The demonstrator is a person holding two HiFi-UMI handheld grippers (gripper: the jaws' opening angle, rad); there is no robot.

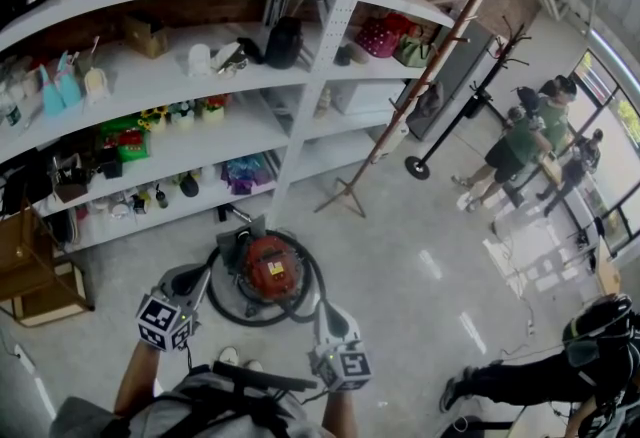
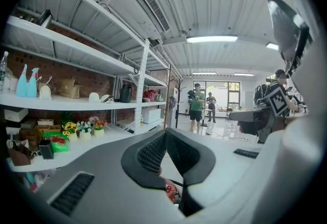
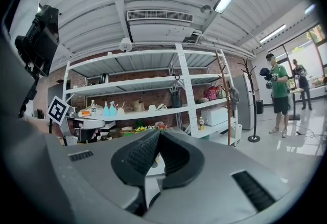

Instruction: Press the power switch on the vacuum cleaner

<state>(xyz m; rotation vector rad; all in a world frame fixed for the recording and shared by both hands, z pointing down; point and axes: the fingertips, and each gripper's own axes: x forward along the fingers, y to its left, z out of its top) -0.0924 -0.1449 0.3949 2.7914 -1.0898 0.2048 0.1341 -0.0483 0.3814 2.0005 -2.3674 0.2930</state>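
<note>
Jaws together and empty, my left hand-held gripper [image 1: 208, 264] and right hand-held gripper [image 1: 322, 308] flank the near side of the vacuum cleaner [image 1: 270, 271], likely for a blunt press.

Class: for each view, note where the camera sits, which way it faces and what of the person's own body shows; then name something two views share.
Head view: on the head, facing steeply down at the vacuum cleaner; forearms, left gripper, right gripper show.
Left gripper view: on that gripper, along its shut jaws toward the shelves; right gripper at right.
Right gripper view: likewise, toward the shelves; left gripper at left.
Shared: both gripper views show the green-shirted person.
</note>
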